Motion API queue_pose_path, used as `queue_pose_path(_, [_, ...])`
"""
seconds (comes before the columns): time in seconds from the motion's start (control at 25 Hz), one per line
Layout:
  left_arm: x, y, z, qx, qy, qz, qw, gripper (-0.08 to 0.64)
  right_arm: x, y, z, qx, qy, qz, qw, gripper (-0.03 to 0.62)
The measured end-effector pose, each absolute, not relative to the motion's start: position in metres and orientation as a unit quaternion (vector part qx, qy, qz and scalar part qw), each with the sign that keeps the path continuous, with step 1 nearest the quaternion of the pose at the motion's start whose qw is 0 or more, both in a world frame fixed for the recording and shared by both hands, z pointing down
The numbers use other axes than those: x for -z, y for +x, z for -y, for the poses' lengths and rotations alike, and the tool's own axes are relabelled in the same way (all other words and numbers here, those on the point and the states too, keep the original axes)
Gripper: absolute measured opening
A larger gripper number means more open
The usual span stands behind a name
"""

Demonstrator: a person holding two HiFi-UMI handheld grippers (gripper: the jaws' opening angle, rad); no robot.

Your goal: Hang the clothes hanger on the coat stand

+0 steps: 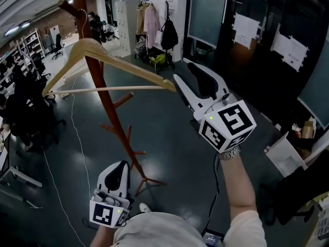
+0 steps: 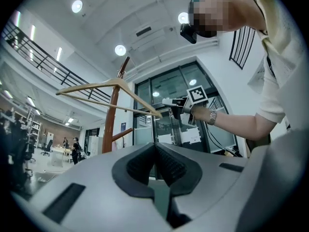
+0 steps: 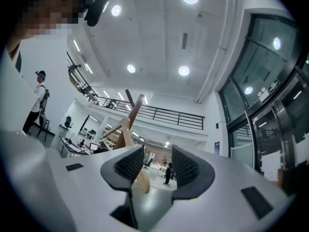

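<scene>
A wooden clothes hanger (image 1: 103, 53) hangs high on the reddish-brown coat stand (image 1: 110, 112), its hook by an upper peg. My right gripper (image 1: 185, 73) is raised at the hanger's right end. Its jaws stand open, with that end between them, close to the left pad and apart from the right one. In the right gripper view the hanger (image 3: 126, 129) runs away from the right gripper (image 3: 157, 153) toward the stand. My left gripper (image 1: 121, 164) is held low near my body, shut and empty. From the left gripper (image 2: 155, 146) the hanger (image 2: 116, 83) and the stand (image 2: 112, 124) show overhead.
A rack of hung clothes (image 1: 154, 22) stands at the back. Dark office chairs (image 1: 25, 112) line the left side. Glass walls with taped papers (image 1: 247, 30) close off the right, with boxes (image 1: 288, 153) below. A cable (image 1: 77, 133) runs over the floor beside the stand's feet (image 1: 146, 179).
</scene>
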State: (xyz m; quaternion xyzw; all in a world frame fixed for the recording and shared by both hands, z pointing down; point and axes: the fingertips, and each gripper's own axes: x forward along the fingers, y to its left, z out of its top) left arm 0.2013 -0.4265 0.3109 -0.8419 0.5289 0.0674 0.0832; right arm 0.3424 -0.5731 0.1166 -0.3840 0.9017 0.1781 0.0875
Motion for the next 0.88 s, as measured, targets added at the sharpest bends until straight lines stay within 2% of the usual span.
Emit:
queue_pose_path(0.28, [-0.292, 0.263, 0.415, -0.065, -0.823, -0.551, 0.124, 0.012, -0.185, 0.371, 0.506, -0.161, -0.415, -0.89, 0.099, 0.17])
queue_pose_path(0.88, [-0.313, 0.275, 0.326, -0.088, -0.792, -0.598, 0.082, 0.012, -0.335, 0.326, 0.338, -0.029, -0.377, -0.923, 0.065, 0.169])
